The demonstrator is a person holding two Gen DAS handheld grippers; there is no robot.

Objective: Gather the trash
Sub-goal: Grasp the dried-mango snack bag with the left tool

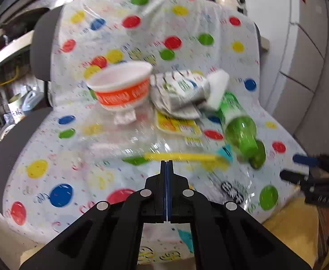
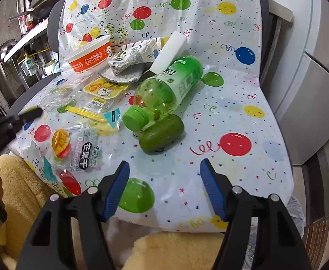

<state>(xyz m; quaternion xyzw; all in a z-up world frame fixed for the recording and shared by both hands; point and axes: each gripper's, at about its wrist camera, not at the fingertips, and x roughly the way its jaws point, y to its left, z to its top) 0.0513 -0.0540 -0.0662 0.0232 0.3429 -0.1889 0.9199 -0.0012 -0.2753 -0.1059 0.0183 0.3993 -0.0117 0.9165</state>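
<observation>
Trash lies on a balloon-print plastic cover (image 2: 232,103) over a chair seat. My left gripper (image 1: 166,163) is shut, its tips meeting on the near edge of a clear wrapper with a yellow zip strip (image 1: 187,157); in the right wrist view the left gripper (image 2: 31,113) touches that wrapper (image 2: 58,100). My right gripper (image 2: 162,164) hangs open and empty over the seat's front, just short of an avocado (image 2: 162,135) and a green bottle (image 2: 171,85). An orange paper bowl (image 1: 121,90), a crushed carton (image 1: 182,87) and a white foam block (image 1: 218,87) sit farther back.
A dried-mango packet (image 2: 78,148) and a yellow snack packet (image 2: 103,90) lie at the seat's left. Yellow fleecy fabric (image 2: 175,249) lies below the front edge. Cluttered shelves (image 1: 4,51) stand to the left and pale cabinet doors (image 2: 317,90) to the right.
</observation>
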